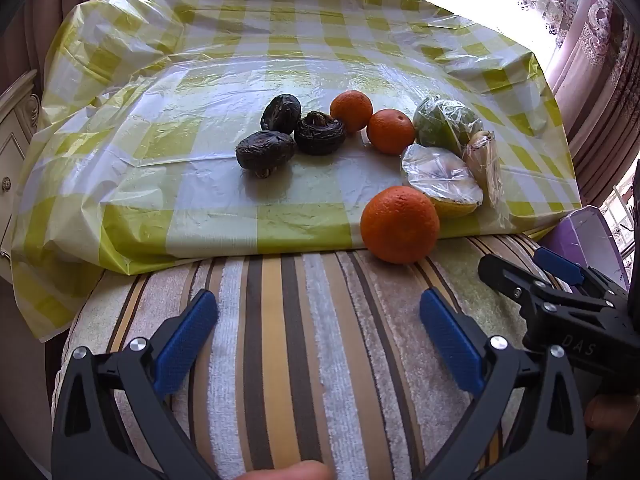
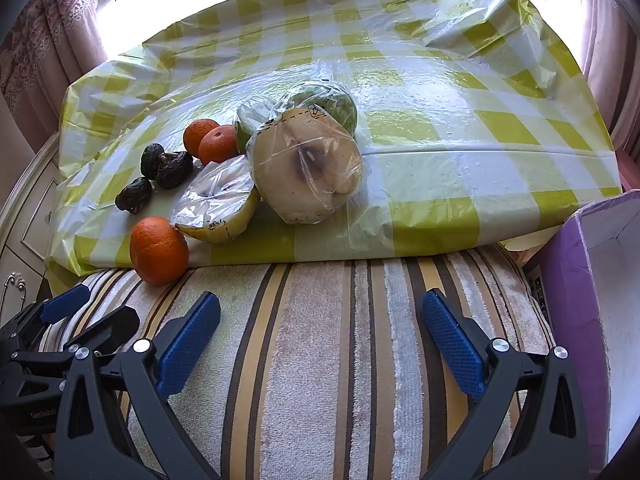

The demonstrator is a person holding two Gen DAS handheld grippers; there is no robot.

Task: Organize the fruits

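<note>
The left gripper [image 1: 319, 330], black-framed with blue textured pads, has its jaws spread wide with nothing between them, above a striped towel [image 1: 304, 340] in brown, yellow and white bands. The right gripper [image 2: 321, 330], of the same build, also stands wide apart and empty over that towel, just beside the left one.

Beyond the pads, a round orange mandarin [image 1: 399, 224] rests at the near edge of a yellow-and-white checked plastic tablecloth [image 1: 192, 128], touching the towel. Just behind it lies a yellow cut fruit half wrapped in clear film [image 1: 442, 180], cut face up. Beside that, a larger pale cut fruit half in clear film [image 2: 306, 170] leans on edge, its cut face turned toward the right wrist camera. A green film-wrapped fruit [image 2: 332, 102] sits behind it. Two more orange mandarins [image 1: 351, 110] [image 1: 390, 131] lie near each other farther back, and three dark wrinkled fruits [image 1: 298, 136] cluster to their left. A purple cardboard box [image 2: 580, 264] stands at the towel's right end.
</note>
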